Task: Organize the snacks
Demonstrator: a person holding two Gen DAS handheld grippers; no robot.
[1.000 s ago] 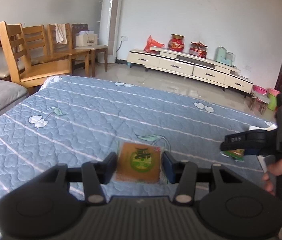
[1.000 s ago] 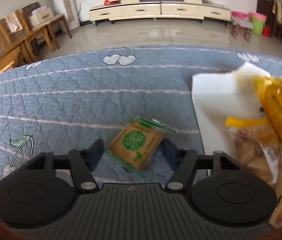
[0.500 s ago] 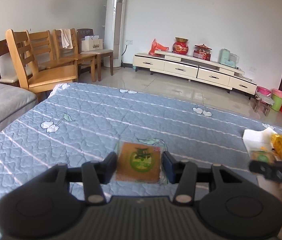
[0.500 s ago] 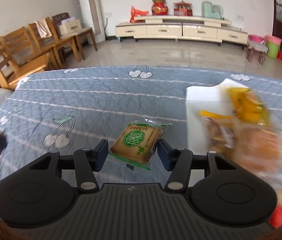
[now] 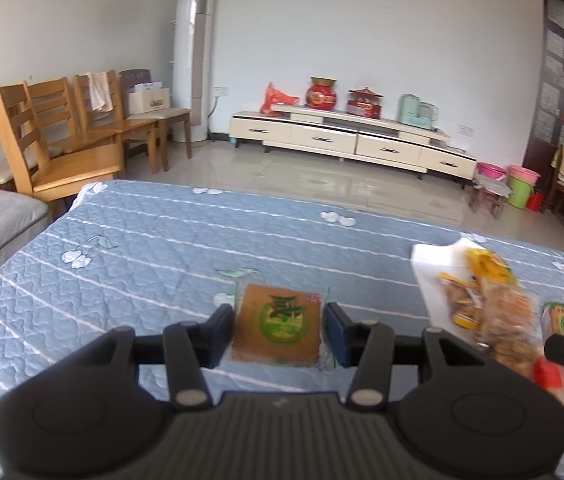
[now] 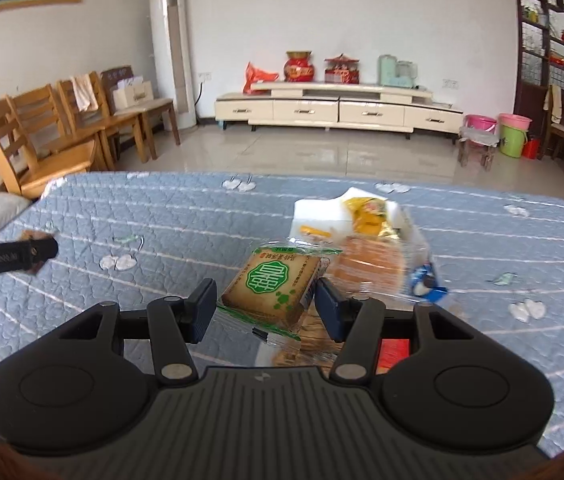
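Bright, even daylight; glare on the tiled floor (image 6: pixel 362 156). Fisheye bends frame edges. Snack pile (image 5: pixel 494 312) at right is motion-blurred.

Snack pile (image 5: pixel 486 300) sits on the quilt (image 5: pixel 162 248) at 3 o'clock. Chairs (image 5: pixel 54 140) are way back at 10, cabinet (image 5: pixel 354 140) behind at 12.

My right hand-held gripper (image 6: pixel 266 304) now carries its green-label cracker packet (image 6: pixel 272 286) up off the blue quilt (image 6: pixel 162 216) and over the snack pile (image 6: pixel 370 248); the left one (image 5: pixel 278 330) lifts its brown packet (image 5: pixel 278 330) too.

Blue quilted cover (image 5: pixel 162 248), white stripes.
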